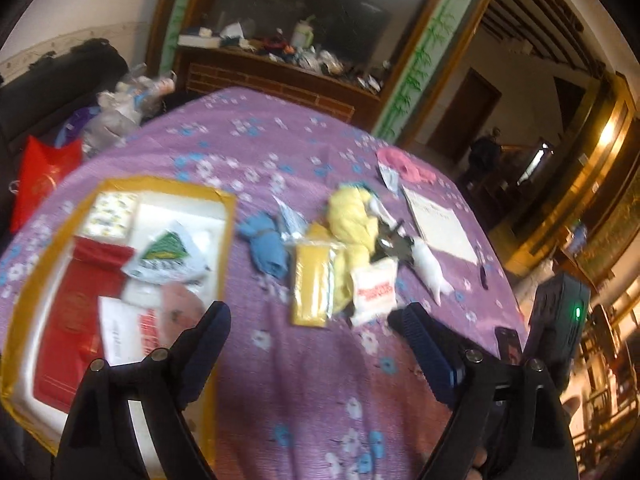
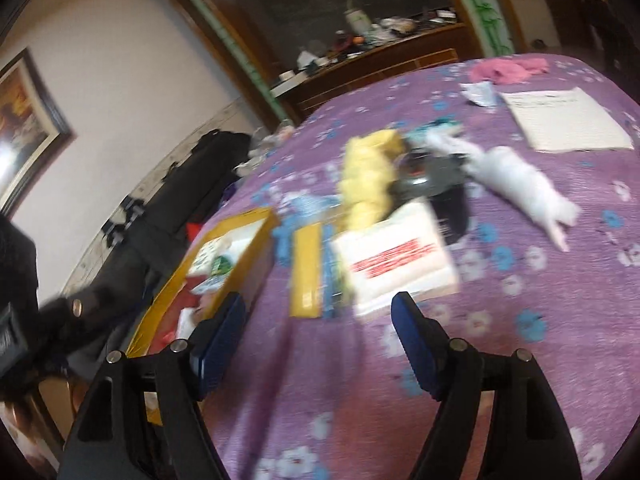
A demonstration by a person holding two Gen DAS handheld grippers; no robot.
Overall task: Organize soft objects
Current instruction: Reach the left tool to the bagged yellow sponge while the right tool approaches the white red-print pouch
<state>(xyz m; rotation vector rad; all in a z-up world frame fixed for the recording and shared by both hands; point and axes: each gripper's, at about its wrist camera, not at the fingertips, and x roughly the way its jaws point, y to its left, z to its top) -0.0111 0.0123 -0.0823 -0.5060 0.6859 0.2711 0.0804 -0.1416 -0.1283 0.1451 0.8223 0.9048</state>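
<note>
Ribbed blue pads [image 1: 430, 354] over crinkled floral cloth [image 1: 320, 380]

Both wrist views near, angled down over the purple table [image 1: 320, 360], sharing the yellow cloth [image 2: 368, 176]

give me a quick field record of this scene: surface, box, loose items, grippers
surface: purple floral cloth over a table
box: yellow-rimmed box, on the left in the left wrist view, already holding a red packet and white bags
loose items: blue cloth, yellow cloth, yellow packet, white bag with red print, white cloth, pink cloth, white sheet
left gripper: open, nothing between the jaws
right gripper: open, nothing held
image: motion-blurred
</note>
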